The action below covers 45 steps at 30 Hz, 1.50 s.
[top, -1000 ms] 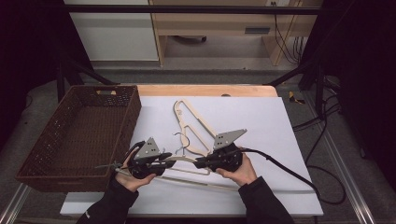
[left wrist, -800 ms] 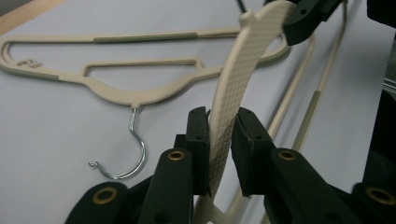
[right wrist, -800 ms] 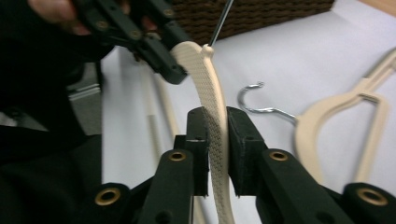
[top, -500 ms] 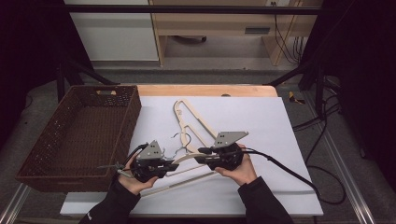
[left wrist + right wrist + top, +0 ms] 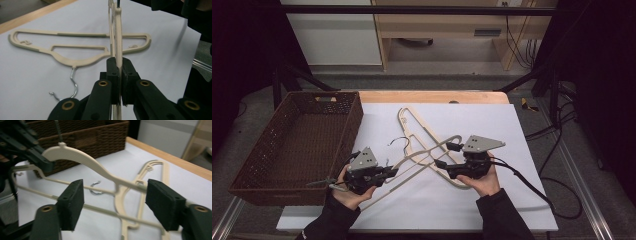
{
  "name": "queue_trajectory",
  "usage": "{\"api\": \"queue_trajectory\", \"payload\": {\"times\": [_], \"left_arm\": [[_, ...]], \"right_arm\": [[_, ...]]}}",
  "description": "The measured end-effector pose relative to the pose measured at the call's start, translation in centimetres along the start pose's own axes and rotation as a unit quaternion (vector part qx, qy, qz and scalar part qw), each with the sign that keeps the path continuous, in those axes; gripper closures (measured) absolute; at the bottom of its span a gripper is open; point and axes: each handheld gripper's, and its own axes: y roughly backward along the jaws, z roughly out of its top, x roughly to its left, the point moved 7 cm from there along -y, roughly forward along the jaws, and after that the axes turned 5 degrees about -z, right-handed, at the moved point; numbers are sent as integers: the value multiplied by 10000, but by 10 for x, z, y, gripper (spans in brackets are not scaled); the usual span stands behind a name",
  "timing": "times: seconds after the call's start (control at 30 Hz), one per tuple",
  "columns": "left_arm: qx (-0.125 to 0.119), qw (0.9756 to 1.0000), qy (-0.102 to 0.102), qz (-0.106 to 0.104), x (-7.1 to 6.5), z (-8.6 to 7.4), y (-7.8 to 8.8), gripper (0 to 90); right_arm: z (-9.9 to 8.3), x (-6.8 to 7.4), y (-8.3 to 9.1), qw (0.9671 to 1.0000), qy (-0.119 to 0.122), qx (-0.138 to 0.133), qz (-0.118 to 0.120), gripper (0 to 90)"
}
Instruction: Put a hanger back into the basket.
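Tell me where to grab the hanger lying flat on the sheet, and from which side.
Take the flat hanger at its thick curved neck beside the hook, coming straight down from above. It lies flat on the sheet, so the pads should probably pinch across the narrow beam. That part is clear of the lifted hanger, which crosses farther along.

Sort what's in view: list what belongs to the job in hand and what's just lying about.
In the job:
- lifted hanger, clamped in the left gripper
- right gripper, jaws just opened, pads off it
- basket, probably the target

Lying about:
- flat hanger on the white sheet
- cables off the table's right edge
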Motion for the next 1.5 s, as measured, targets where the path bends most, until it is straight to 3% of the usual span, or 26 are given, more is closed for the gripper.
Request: {"api": "queue_trajectory", "payload": {"times": [0.03,0.2,0.43,0.6,0.83,0.97,1.07,1.2,1.33,1.5], "left_arm": [[-25,10000,17,20,0,1,2,865],[-233,9996,1,137,2,12,21,865],[-695,9969,-81,347,7,38,63,865],[-748,9958,-113,512,20,57,86,864],[-807,9949,-28,603,45,71,112,865],[-780,9933,-1,849,65,72,129,865],[-808,9925,103,916,80,70,139,865],[-829,9910,219,1027,104,62,152,865],[-700,9900,302,1187,127,52,163,865],[-616,9882,358,1356,147,41,177,865]], "right_arm": [[-2,-6,5,9998,-128,-50,-110,246],[-10,-17,17,9991,-268,-31,-331,196],[-19,-33,39,9965,-454,-103,-696,128],[-31,-46,55,9934,-702,-131,-899,104],[-38,-53,63,9908,-798,-115,-1090,83],[-39,-56,64,9899,-849,-123,-1125,83],[-41,-57,64,9896,-818,-81,-1182,82],[-41,-57,65,9893,-834,-83,-1198,81],[-43,-58,63,9891,-836,-63,-1211,81],[-44,-58,62,9893,-818,-7,-1208,81]]}}
